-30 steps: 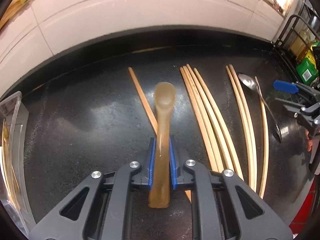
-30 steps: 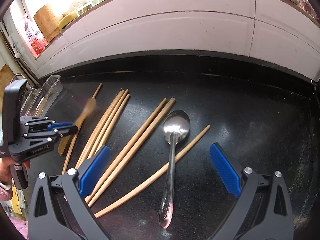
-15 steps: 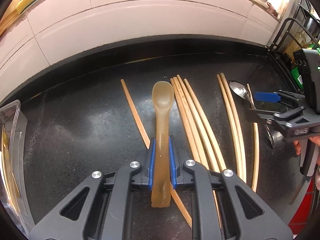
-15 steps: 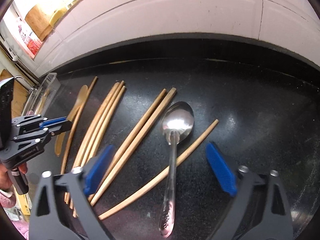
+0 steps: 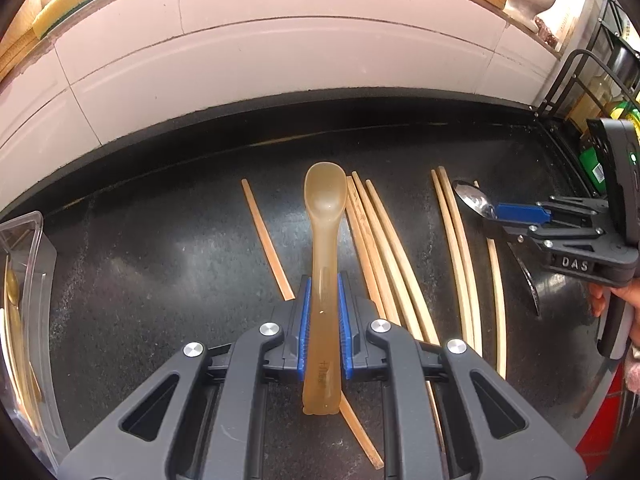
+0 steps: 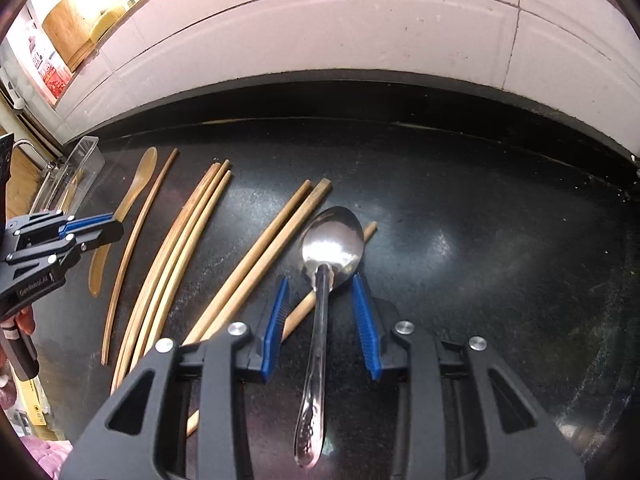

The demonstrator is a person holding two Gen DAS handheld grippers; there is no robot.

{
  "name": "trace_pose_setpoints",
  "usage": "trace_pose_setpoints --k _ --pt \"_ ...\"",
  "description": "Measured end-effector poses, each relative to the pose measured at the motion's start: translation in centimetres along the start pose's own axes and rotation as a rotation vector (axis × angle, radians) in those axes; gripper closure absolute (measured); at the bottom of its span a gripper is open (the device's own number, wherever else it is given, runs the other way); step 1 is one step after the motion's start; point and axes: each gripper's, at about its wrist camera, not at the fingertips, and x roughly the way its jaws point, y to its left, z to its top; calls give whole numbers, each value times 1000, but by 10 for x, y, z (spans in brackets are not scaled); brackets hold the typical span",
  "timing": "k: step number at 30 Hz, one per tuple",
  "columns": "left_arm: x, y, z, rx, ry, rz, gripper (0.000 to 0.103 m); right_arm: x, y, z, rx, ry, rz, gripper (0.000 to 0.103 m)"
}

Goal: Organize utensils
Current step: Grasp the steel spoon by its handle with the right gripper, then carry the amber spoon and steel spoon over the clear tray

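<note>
Steel spoon between right claw pads

Reads "DAS" in pale letters on the side of the right gripper. Reads "GenRobot.AI", small and partly blurred, on the body of the left gripper. Faint embossed marks on the amber spoon handle, not legible.

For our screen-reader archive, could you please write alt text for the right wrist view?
The right gripper, jaws just closing, straddles the handle of a shiny metal spoon on a black stone counter, pads not yet touching; bamboo chopsticks lie scattered leftward.
</note>
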Motion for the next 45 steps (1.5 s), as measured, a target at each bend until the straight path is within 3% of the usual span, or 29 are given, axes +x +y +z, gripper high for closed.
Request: trace_pose_setpoints --k 5,9,16,26,34,45 --pt "-1 1 1 2 -1 0 91 -5 -2 -9 19 11 14 96" --pt "0 0 0 -8 4 10 91 -7 -3 -9 44 20 19 96" --pt "-16 1 0 -19 -40 8 91 -36 4 3 62 -67 25 96" --pt "-52 22 2 -52 -86 42 91 -49 70 37 15 -128 118 96" --pt "-105 89 -22 -144 -125 136 91 -49 148 70 -89 -149 200 96" --pt "-184 239 -79 -319 -135 275 91 -25 318 110 -205 -127 357 96"
